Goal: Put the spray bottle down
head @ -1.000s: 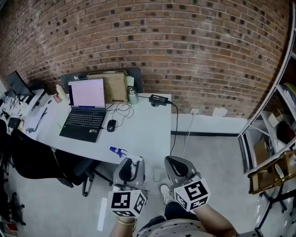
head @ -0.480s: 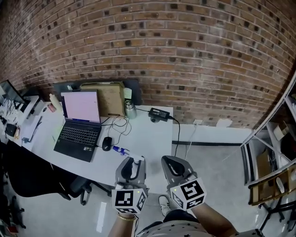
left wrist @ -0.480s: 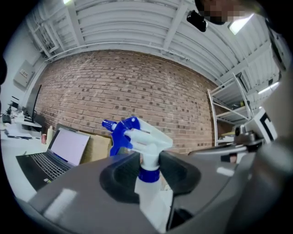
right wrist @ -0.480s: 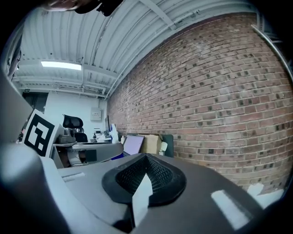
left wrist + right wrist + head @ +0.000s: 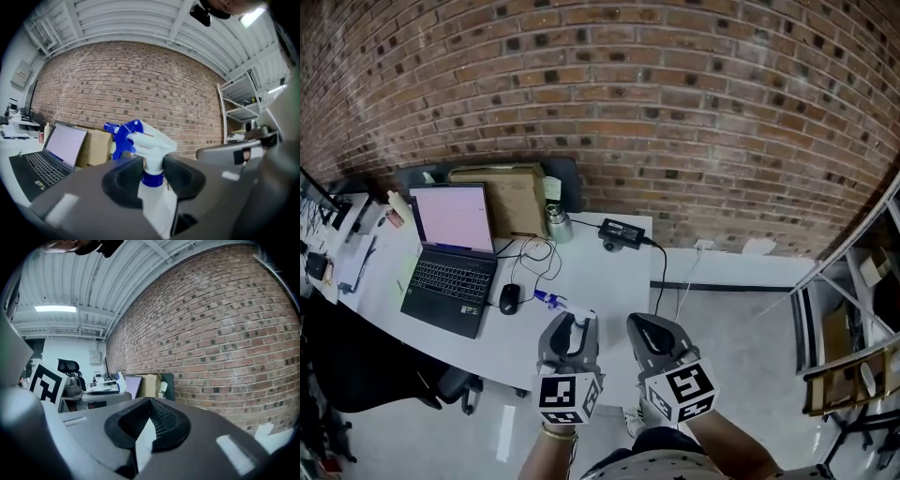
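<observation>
A white spray bottle with a blue trigger head (image 5: 140,139) stands upright between the pads of my left gripper (image 5: 152,174), which is shut on its neck just above the blue collar. In the head view the spray bottle (image 5: 555,302) pokes out ahead of the left gripper (image 5: 571,330), above the near part of the white desk (image 5: 600,272), nozzle pointing left. My right gripper (image 5: 649,330) hovers beside it, to the right, at the desk's near right corner. In the right gripper view its pads (image 5: 159,420) meet with nothing between them.
On the desk are an open laptop (image 5: 450,248), a mouse (image 5: 508,298), a cardboard box (image 5: 511,192), a metal flask (image 5: 557,225) and a power adapter (image 5: 622,232) with cables. A black chair (image 5: 356,361) stands at the left, metal shelving (image 5: 853,309) at the right, the brick wall behind.
Both grippers have come forward to the desk. The spray bottle, first short of the desk's front edge, is now over the desktop. The left grip has not changed.
</observation>
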`<state>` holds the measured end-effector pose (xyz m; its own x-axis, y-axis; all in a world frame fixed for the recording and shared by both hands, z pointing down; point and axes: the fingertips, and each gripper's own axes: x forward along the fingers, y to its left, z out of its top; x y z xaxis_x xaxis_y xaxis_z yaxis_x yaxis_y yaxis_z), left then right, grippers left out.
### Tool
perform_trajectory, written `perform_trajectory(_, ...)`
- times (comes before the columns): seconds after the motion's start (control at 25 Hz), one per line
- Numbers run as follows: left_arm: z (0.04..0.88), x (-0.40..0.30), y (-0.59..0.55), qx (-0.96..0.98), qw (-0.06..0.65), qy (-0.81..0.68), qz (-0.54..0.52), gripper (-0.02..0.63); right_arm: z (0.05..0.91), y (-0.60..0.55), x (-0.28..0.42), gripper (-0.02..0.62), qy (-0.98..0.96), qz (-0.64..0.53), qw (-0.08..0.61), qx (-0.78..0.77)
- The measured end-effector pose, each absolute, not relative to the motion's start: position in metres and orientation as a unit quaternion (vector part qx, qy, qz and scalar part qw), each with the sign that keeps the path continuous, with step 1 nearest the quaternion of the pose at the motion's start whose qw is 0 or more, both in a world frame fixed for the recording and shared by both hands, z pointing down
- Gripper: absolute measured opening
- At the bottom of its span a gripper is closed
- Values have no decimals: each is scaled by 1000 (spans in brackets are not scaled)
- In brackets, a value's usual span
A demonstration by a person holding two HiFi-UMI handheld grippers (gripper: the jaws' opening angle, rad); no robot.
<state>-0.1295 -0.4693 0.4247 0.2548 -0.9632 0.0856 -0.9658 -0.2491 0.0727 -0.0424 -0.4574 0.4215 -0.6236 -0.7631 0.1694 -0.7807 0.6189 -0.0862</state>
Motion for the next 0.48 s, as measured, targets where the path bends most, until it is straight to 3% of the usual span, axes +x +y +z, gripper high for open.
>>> perform_trajectory(0.36,432,-129,-467,789,47,-612,36,135,432,-455,-43,-2,-896,89,59,430)
perform_trajectory(0.48,431,-130,-462,792,49,-607,41,192,432,-448,-45,-2,-897,90,60,429)
